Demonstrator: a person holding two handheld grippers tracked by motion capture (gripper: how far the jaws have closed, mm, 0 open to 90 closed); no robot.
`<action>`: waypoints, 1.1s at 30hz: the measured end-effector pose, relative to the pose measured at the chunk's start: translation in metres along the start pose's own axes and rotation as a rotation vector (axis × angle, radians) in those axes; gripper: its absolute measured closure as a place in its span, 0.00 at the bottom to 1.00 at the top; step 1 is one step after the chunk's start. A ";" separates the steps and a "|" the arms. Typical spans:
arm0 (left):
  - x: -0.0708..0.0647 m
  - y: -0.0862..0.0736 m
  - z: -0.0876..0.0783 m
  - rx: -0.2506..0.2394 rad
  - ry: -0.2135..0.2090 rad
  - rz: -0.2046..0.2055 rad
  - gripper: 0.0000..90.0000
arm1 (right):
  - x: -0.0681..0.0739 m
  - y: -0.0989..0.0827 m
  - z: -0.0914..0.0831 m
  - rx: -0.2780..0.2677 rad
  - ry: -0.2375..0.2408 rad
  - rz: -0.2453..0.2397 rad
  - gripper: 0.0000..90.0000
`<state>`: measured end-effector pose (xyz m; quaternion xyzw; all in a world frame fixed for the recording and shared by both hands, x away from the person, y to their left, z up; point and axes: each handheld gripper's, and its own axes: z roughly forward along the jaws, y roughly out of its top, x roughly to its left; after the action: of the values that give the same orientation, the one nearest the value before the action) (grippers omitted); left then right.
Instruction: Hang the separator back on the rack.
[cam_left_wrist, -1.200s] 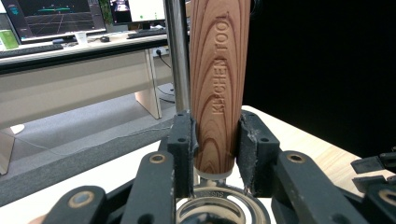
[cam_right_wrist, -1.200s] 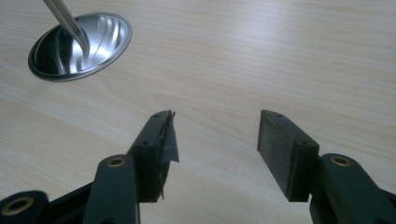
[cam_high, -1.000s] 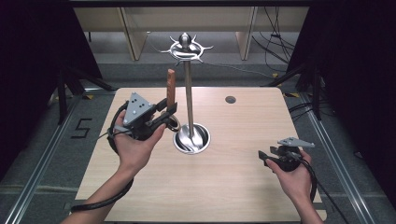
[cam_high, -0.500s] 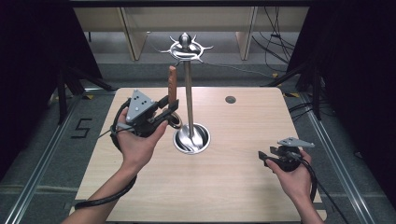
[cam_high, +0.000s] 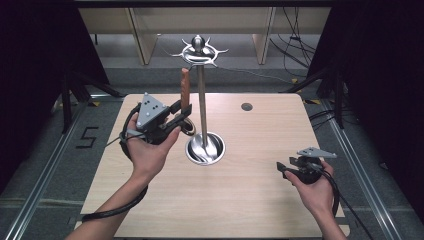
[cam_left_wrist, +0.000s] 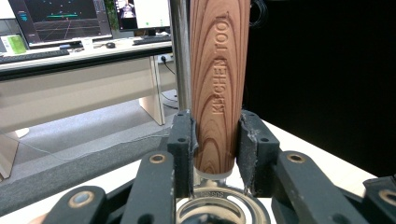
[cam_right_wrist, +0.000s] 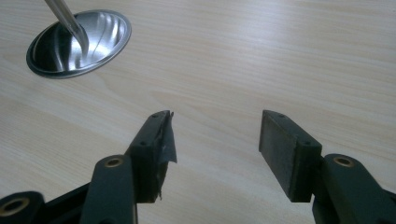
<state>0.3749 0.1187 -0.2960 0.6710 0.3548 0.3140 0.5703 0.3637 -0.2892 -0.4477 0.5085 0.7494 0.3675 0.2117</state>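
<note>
We see a wooden utensil handle (cam_left_wrist: 218, 88), stamped "KITCHEN TOOL", standing upright and pinched near its lower end between the jaws of the left gripper (cam_left_wrist: 215, 144). In the high view the handle (cam_high: 185, 89) rises just left of the steel pole of a utensil stand (cam_high: 202, 107), whose round polished base (cam_high: 205, 150) sits near the middle of the light wooden table (cam_high: 240, 200). A pronged hook crown (cam_high: 199, 50) tops the pole. Over the table's right side, well apart from the stand, the right gripper (cam_right_wrist: 215, 140) hovers with its jaws spread wide and empty, held in the person's right hand (cam_high: 312, 187).
</note>
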 end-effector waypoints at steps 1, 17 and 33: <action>0.000 0.000 0.002 -0.003 -0.011 -0.003 0.76 | 0.003 0.000 0.000 0.008 0.008 0.034 0.49; 0.002 0.005 0.009 0.005 0.011 0.006 0.76 | 0.006 0.000 0.001 0.023 0.014 0.059 0.49; 0.001 0.007 0.014 0.007 0.037 0.009 0.76 | 0.003 0.000 0.003 0.014 0.017 0.026 0.49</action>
<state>0.3878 0.1112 -0.2909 0.6687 0.3634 0.3276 0.5599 0.3647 -0.2859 -0.4491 0.5164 0.7471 0.3693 0.1969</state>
